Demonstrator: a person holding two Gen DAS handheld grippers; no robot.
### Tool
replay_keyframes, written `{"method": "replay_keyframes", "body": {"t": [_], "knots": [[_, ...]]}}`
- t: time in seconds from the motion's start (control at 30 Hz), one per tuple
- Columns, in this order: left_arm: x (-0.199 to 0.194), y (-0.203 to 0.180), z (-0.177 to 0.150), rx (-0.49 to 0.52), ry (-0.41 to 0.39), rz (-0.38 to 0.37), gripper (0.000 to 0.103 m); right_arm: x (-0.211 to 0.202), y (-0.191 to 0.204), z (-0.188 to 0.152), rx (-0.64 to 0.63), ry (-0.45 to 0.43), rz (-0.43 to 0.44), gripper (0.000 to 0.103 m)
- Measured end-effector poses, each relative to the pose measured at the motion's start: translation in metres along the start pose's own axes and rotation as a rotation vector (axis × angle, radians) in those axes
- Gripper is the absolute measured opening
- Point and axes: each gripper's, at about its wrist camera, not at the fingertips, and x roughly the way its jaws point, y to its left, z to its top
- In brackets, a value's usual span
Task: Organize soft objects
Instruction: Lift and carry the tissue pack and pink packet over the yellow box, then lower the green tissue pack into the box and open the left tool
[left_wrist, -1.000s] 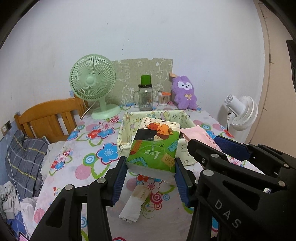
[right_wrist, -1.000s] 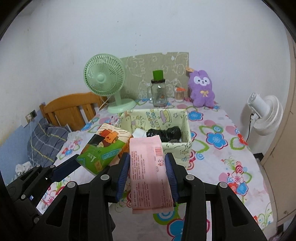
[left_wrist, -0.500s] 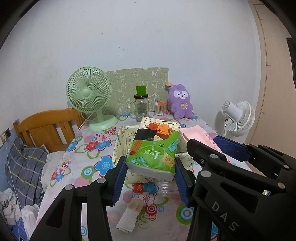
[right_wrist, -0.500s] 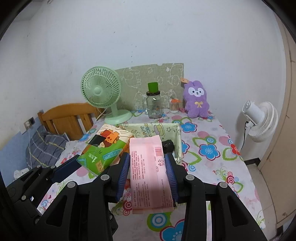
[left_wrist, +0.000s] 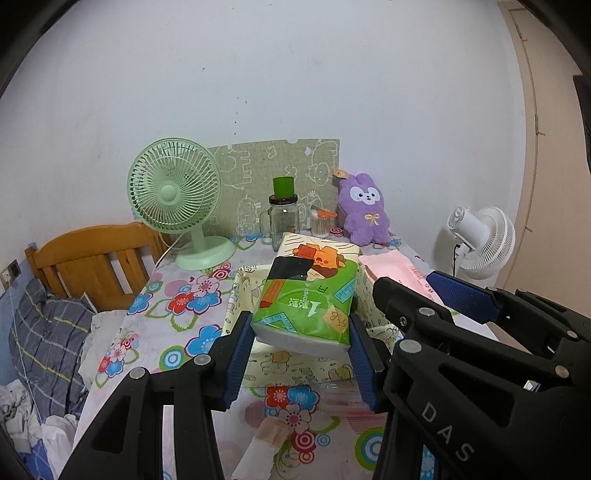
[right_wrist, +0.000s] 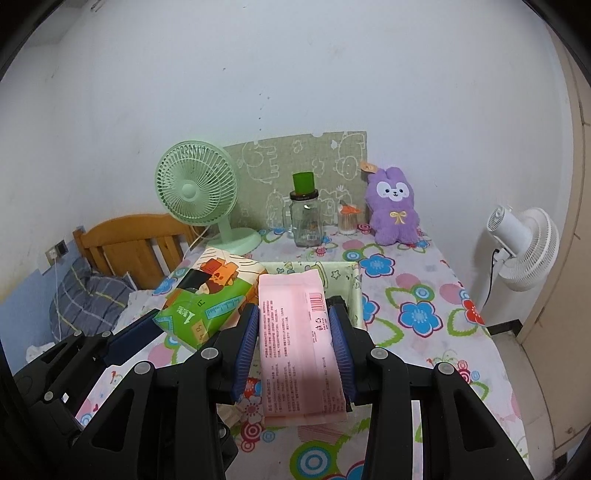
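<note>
Above the flower-printed tablecloth (right_wrist: 417, 280), a green plastic-wrapped tissue pack printed with an orange cartoon (left_wrist: 308, 295) is clamped between the blue pads of the left gripper (left_wrist: 301, 354), held clear of the table over the near wall of a pale yellow fabric storage box with cartoon print (left_wrist: 295, 365); beside it, a flat pink plastic pack with a barcode and small print (right_wrist: 299, 339) is gripped between the blue pads of the right gripper (right_wrist: 295, 350), also raised, its far end over the same box's rim. Both packs sit side by side, the green one to the left of the pink one in the right wrist view. Behind the box, along the wall, stand a mint-green desk fan (left_wrist: 173, 192), a clear glass jar with a green cap (left_wrist: 283, 218), a small container of cotton swabs (left_wrist: 320, 223) and a purple plush rabbit (left_wrist: 364, 208), with a patterned green board (left_wrist: 258, 173) leaning behind them. Off the right edge of the table stands a white fan (right_wrist: 524, 247); to the left is a wooden headboard (left_wrist: 92, 254) and a grey plaid pillow (left_wrist: 44, 332)
</note>
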Motion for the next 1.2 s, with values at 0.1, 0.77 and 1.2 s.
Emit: {"method": "replay_keyframes", "body": {"t": [0.1,0.77,1.2], "knots": [[0.005,0.000,0.002,-0.004,0.002,-0.002,0.052,0.007,-0.001,0.003,0.003,0.001,-0.001,0.043],[0.048,0.008,0.021,-0.022,0.014,0.009,0.052,0.051,-0.008,0.024,0.018,0.010,0.005,0.043],[0.088,0.018,0.024,-0.063,0.073,0.020,0.054,0.098,-0.013,0.031,0.037,0.059,0.016,0.043]]}}
